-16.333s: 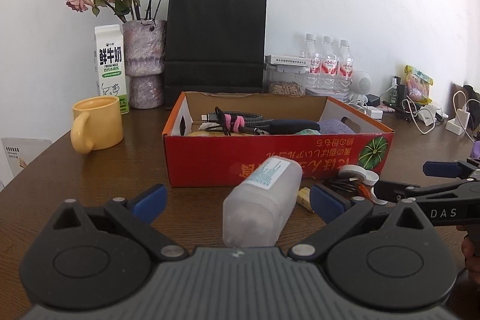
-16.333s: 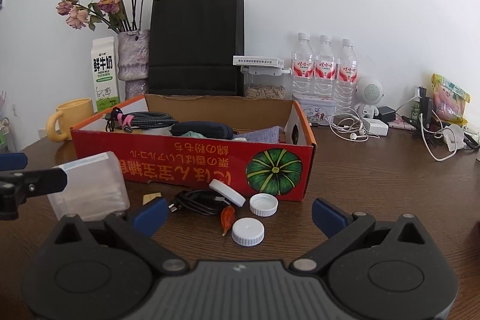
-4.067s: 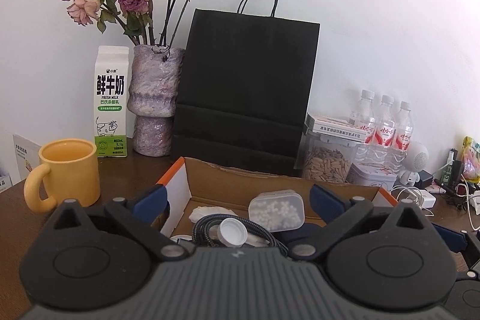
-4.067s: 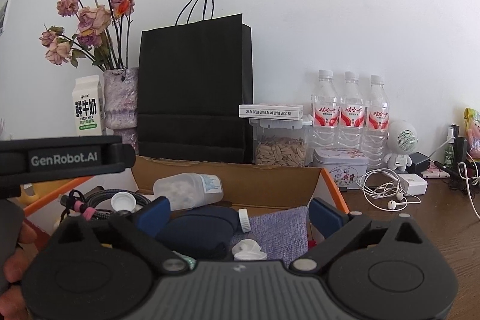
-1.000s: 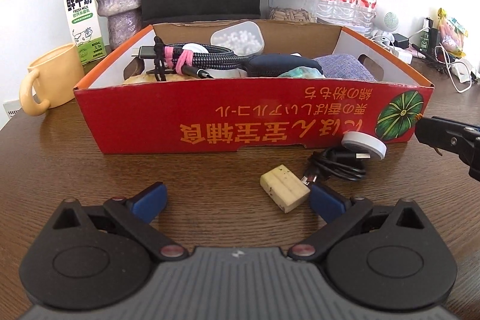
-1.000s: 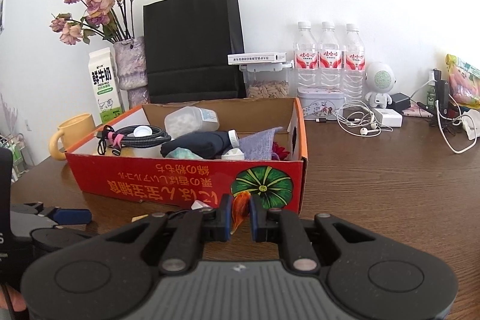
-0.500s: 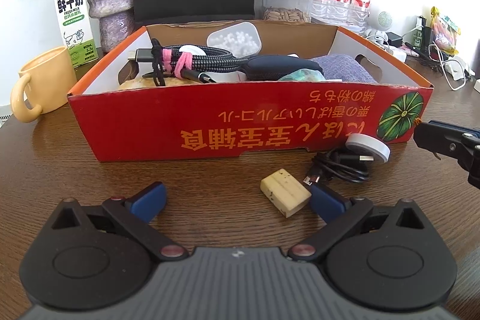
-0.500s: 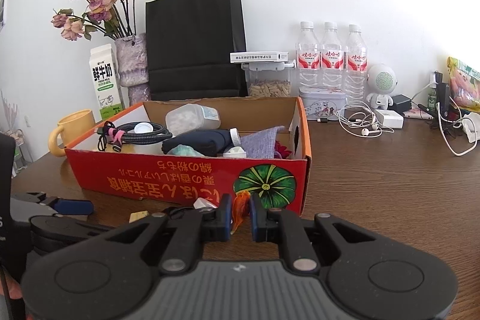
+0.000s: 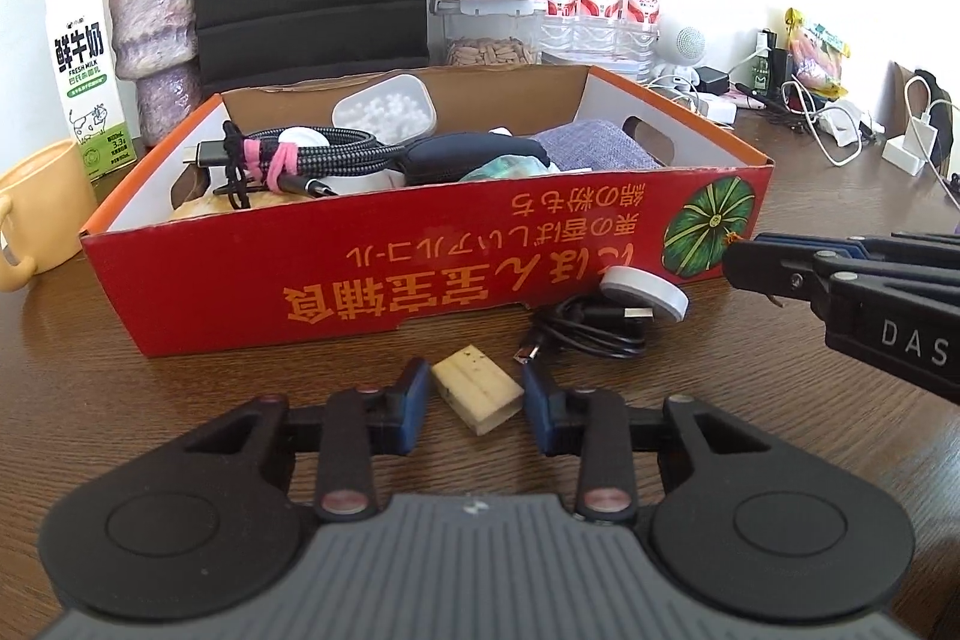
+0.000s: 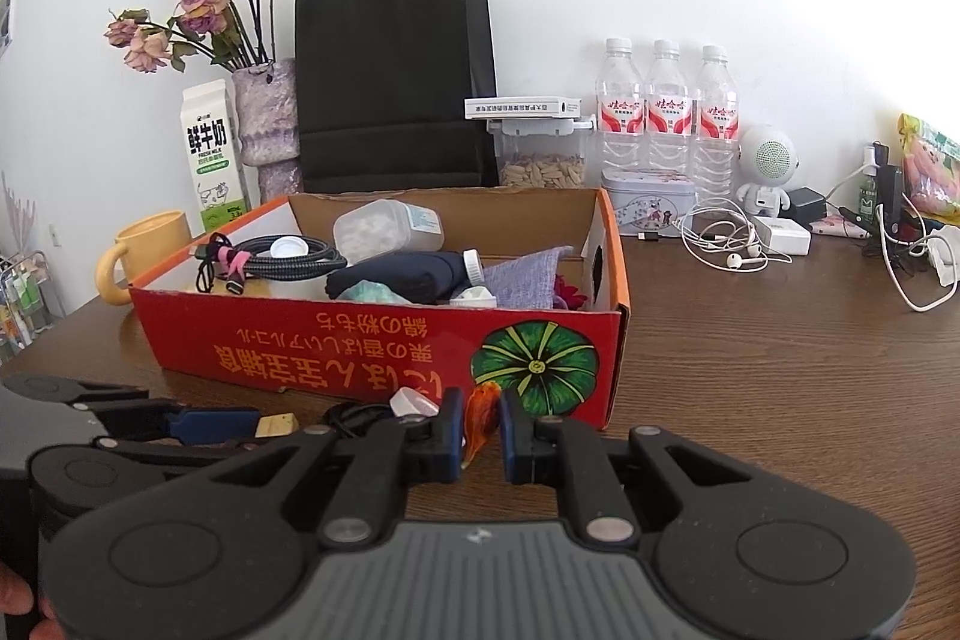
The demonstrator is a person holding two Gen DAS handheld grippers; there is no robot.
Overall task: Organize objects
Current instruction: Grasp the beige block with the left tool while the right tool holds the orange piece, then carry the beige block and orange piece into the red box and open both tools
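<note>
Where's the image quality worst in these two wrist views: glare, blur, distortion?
Left wrist view: the wall top right is blown out, washing out the water bottles; the red box stays sharp, fisheye bows the tabletop. Right wrist view: exposure is even, dark vignette fills the corners, the orange piece in the right gripper looks soft.

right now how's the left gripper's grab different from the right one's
The left gripper is closing around a pale block lying on the table, with gaps beside both pads; the right gripper is shut on a small orange item. The block is boxy and wide; the orange item is thin and pinched between nearly touching pads. Both grippers sit in front of the red box.
</note>
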